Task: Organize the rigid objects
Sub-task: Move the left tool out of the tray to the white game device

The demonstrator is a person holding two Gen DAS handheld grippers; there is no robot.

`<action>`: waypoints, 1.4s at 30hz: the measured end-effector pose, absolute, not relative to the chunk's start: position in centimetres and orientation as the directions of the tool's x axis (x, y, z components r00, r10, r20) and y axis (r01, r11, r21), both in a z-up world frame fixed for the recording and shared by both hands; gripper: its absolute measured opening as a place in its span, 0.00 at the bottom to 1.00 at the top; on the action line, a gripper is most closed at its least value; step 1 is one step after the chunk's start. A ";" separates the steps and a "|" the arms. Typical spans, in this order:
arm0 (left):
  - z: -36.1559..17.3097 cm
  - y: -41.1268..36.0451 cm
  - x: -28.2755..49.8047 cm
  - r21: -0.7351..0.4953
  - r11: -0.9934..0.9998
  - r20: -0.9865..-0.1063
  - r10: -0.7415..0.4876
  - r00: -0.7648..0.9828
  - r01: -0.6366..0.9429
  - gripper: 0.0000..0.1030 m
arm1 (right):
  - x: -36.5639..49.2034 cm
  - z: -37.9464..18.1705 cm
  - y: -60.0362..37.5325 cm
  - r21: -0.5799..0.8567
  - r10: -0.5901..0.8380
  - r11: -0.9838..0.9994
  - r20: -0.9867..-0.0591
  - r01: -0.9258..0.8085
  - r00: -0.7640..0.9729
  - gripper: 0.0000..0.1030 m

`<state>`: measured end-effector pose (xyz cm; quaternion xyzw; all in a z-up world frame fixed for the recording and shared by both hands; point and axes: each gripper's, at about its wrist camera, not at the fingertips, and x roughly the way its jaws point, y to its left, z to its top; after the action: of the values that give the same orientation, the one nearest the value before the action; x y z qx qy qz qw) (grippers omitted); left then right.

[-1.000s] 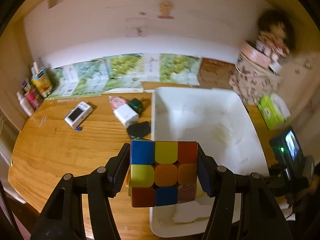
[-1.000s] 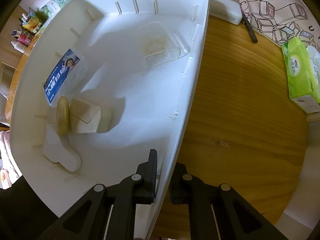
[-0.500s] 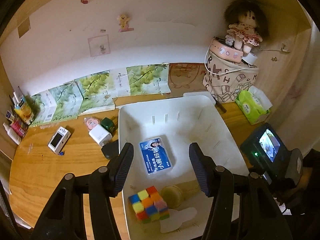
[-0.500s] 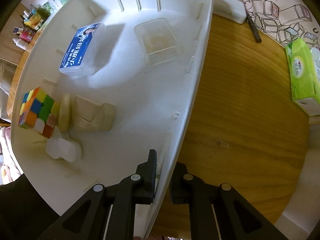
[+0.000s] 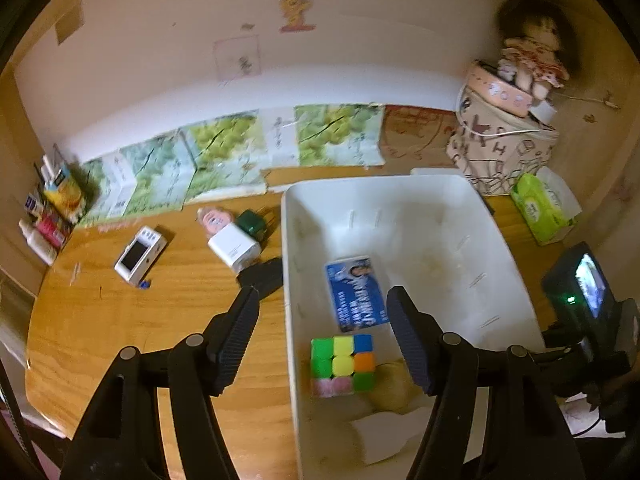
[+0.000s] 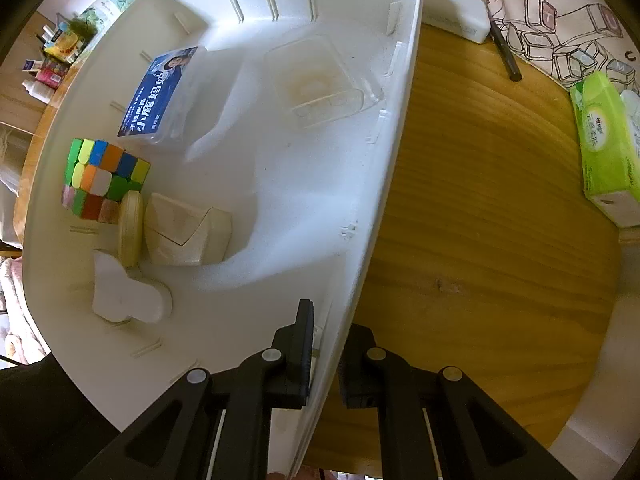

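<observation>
Cube (image 5: 342, 364) sits in the bin (image 5: 496, 240), left gripper (image 5: 320, 340) above it with fingers opening and empty, right gripper (image 6: 325, 354) pinching the bin's wall; next pick probably the charger (image 5: 234, 246) on the surface (image 5: 120, 320).

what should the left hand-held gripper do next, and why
Probably swing the left hand-held gripper left toward the white charger block on the table. Its jaws are opening with nothing between them, the cube already lies inside the white bin, and the right hand-held gripper grips the bin's rim. The charger looks like the closest loose item outside.
</observation>
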<state>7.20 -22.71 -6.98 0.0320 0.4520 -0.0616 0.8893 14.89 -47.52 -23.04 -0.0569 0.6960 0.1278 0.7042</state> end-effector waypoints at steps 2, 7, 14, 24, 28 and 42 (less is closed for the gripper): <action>-7.4 -21.7 7.4 0.009 0.993 -0.816 -0.060 0.575 0.116 0.68 | 15.0 -23.1 -47.7 0.107 0.109 0.960 -0.994 -0.258 -0.007 0.10; -8.5 -19.0 8.1 0.007 0.998 -0.845 -0.027 0.534 0.062 0.68 | 15.3 -23.1 -48.2 0.113 0.113 0.964 -0.993 -0.241 -0.011 0.10; -9.7 -15.4 9.2 0.007 1.000 -0.869 0.003 0.495 0.005 0.69 | 15.5 -23.2 -48.7 0.109 0.111 0.972 -0.994 -0.209 -0.006 0.09; -10.7 -11.1 11.7 0.005 1.000 -0.889 0.017 0.458 -0.028 0.71 | 15.8 -23.0 -49.8 0.098 0.099 0.988 -0.995 -0.116 -0.001 0.07; -11.0 -9.6 12.7 0.015 1.000 -0.892 0.023 0.451 -0.021 0.72 | 16.0 -23.1 -50.0 0.081 0.082 0.993 -0.997 -0.080 0.001 0.06; -12.2 -5.0 16.6 0.041 0.998 -0.917 0.016 0.398 0.055 0.73 | 16.4 -22.8 -50.4 0.046 0.046 0.999 -0.999 0.025 0.020 0.05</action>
<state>16.65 -4.98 -12.19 0.0320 0.5485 -0.0116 0.8355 16.38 -50.43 -22.81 0.0252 0.6998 0.0073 0.7139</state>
